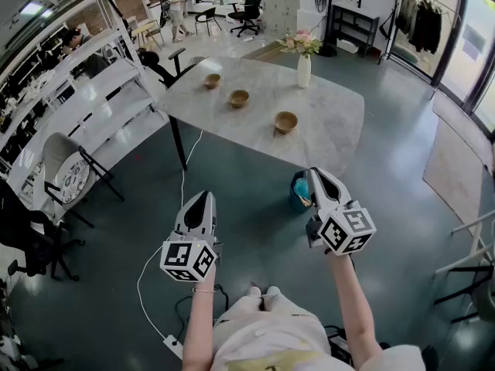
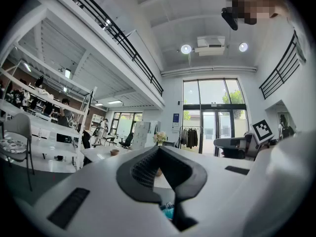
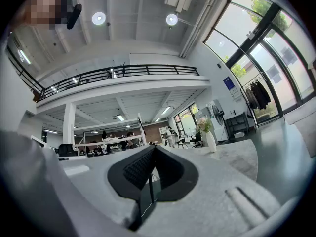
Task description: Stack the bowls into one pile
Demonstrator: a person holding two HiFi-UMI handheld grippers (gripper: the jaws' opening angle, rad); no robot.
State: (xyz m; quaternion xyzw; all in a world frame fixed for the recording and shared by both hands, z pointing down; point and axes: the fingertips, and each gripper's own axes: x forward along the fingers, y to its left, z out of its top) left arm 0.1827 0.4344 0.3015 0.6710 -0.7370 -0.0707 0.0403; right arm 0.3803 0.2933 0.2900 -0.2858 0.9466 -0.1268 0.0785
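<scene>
We are keeping both sets of jaws closed with nothing between them. The left gripper (image 1: 199, 199) and the right gripper (image 1: 318, 176) are pointing level, well apart from the work surface. The three small brown wooden bowls are sitting apart in a row on the grey marble-topped table (image 1: 332, 130): nearest (image 1: 285, 121), middle (image 1: 239, 97), farthest (image 1: 212, 79). None is stacked yet.

We are judging the following risks:
- Closed jaws arriving at a bowl would be pushing it, not gripping it.
- A rim pinched off-centre may be tipping the bowl.
- The white vase of pink flowers (image 1: 303, 68), standing near the row, may be getting knocked.

A teal floor bin (image 1: 298, 195) and a white floor cable (image 1: 182, 195) are lying across our approach.
</scene>
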